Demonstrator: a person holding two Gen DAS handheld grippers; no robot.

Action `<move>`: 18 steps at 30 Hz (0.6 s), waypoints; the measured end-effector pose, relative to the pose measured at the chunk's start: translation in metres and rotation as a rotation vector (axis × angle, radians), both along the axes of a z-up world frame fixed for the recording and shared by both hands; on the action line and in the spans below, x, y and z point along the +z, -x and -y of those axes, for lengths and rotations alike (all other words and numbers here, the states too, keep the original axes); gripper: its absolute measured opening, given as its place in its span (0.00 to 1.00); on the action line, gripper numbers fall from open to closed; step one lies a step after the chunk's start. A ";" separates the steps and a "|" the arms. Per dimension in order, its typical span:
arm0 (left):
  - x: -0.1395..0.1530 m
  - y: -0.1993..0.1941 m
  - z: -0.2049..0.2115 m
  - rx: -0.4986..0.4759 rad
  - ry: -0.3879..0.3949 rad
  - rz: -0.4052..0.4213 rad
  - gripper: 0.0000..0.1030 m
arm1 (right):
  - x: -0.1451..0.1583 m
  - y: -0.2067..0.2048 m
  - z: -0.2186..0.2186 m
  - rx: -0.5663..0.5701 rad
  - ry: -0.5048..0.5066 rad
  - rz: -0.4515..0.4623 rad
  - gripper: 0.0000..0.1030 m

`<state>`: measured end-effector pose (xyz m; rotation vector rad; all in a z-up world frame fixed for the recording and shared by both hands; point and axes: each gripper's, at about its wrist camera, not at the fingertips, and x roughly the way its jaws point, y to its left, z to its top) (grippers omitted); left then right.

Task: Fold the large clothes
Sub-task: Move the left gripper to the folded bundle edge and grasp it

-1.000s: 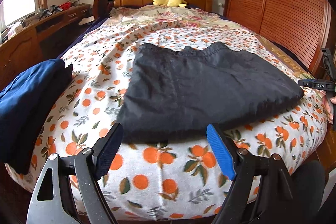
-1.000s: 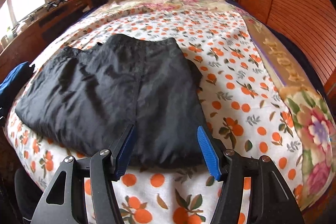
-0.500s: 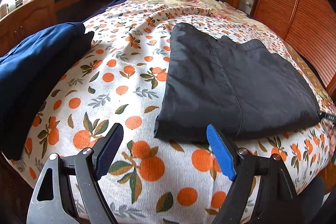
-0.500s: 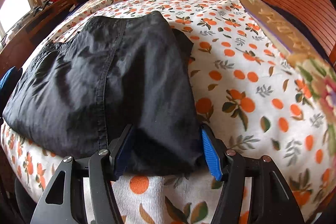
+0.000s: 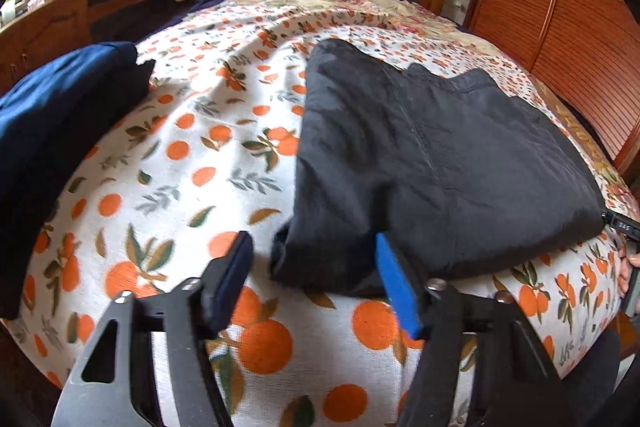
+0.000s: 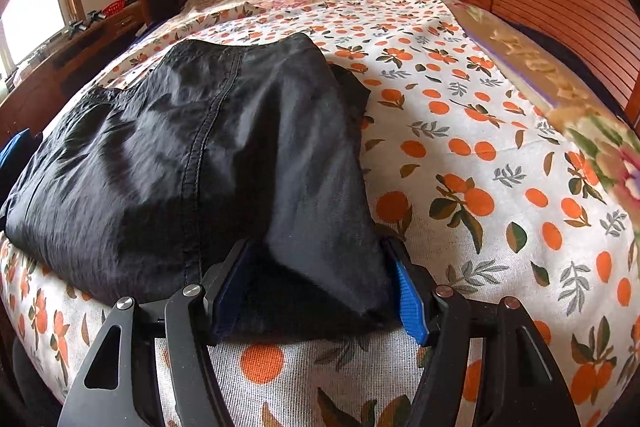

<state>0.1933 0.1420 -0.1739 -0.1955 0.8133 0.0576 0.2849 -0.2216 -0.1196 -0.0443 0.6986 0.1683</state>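
A dark, partly folded garment of thin black woven cloth (image 5: 432, 163) is spread near the close edge of a bed covered by a white sheet printed with oranges (image 5: 192, 155), so that both near corners can be reached at once. The left gripper (image 5: 316, 283) is set over the garment's near left corner; its jaws are closing, the corner between them but not yet visibly pinched. The right gripper (image 6: 316, 291) straddles the near right corner, jaws parted, cloth bunched between the pads (image 6: 408, 301). A blue folded pile (image 5: 60, 115) lies apart on the left, seemingly finished work.
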 end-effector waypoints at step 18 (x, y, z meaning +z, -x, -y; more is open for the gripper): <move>0.002 -0.007 0.014 0.024 -0.070 -0.082 0.43 | 0.069 0.028 -0.063 0.148 -0.045 0.219 0.65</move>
